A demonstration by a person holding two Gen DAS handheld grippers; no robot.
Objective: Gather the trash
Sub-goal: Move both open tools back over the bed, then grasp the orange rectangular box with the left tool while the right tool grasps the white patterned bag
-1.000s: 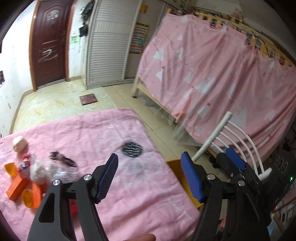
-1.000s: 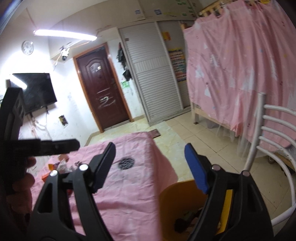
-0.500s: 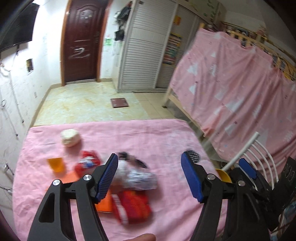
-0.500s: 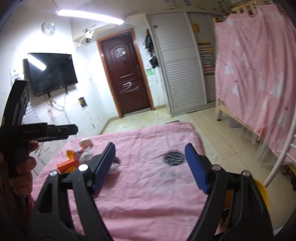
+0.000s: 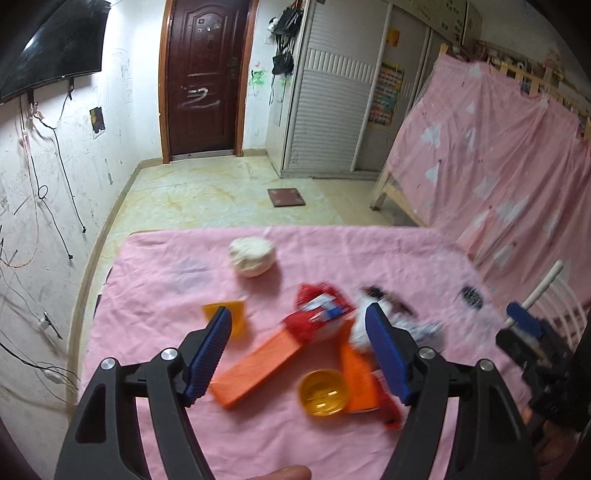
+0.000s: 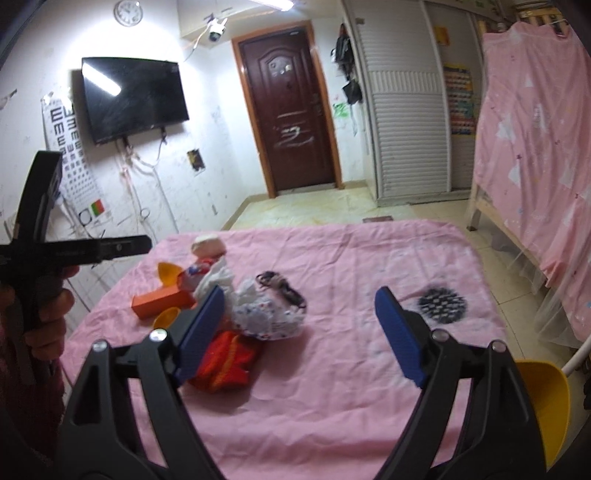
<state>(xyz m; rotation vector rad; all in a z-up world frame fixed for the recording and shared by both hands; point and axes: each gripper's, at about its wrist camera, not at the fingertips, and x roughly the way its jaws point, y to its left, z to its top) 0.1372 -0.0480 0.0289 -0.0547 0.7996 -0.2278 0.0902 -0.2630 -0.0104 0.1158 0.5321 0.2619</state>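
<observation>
Collection is at an early stage, judging by the litter left on the pink-clothed worktop. Left tool and right tool: both spread wide, empty. Remaining near the left edge:

- one orange carton
- two red wrappers
- two yellow cups
- one white wad

Yellow bin: beside the worktop.

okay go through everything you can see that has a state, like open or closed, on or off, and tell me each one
left gripper: open, holding nothing
right gripper: open, holding nothing
door: closed
television: off, dark screen
wardrobe shutter door: closed
ceiling light: on
orange box: lying flat, appears closed
yellow cup: lying tipped, mouth towards the camera
yellow bin: open-topped, beside the table
</observation>
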